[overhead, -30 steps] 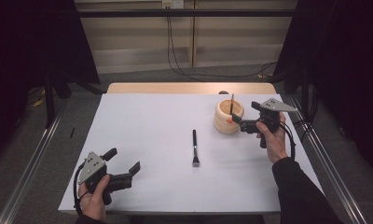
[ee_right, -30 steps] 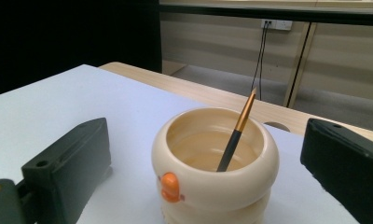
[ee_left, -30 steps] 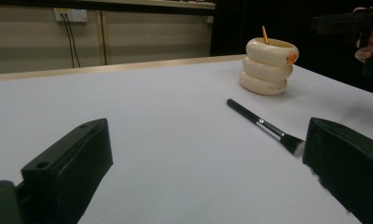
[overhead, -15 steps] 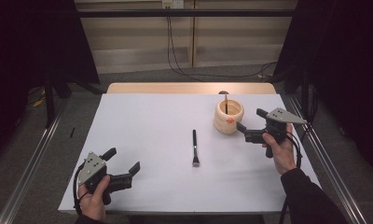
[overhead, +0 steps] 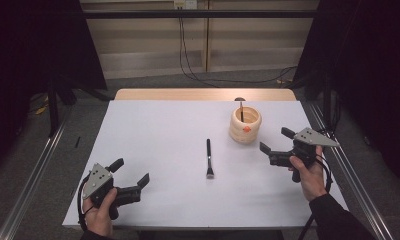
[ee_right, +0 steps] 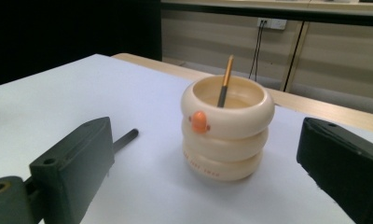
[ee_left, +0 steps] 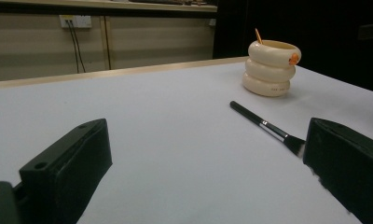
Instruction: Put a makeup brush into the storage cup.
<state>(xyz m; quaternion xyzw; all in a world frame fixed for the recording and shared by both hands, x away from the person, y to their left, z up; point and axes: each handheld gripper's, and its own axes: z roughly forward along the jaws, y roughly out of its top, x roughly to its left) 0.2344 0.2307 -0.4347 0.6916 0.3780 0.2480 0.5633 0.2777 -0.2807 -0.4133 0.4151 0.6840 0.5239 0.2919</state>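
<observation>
A cream cup (overhead: 245, 126) shaped like stacked rings, with an orange beak, stands at the back right of the white table (overhead: 163, 135). A thin brush with a tan handle (overhead: 242, 112) leans inside it. A black brush (overhead: 208, 157) lies flat at mid-table, bristles toward the person. My right gripper (overhead: 276, 140) hovers open and empty just right of the cup, facing the cup (ee_right: 226, 135) and its brush (ee_right: 225, 81). My left gripper (overhead: 130, 172) is open and empty at the front left, looking toward the black brush (ee_left: 264, 126) and the cup (ee_left: 271, 67).
A wooden strip (overhead: 203, 94) runs along the table's far edge. Metal rails (overhead: 33, 170) flank the table on both sides. Cables (overhead: 198, 75) trail over the floor behind, below a wall socket (overhead: 184, 4).
My right gripper has drawn back from the cup toward the person, leaving the thin brush standing inside. The left gripper has stayed put.
</observation>
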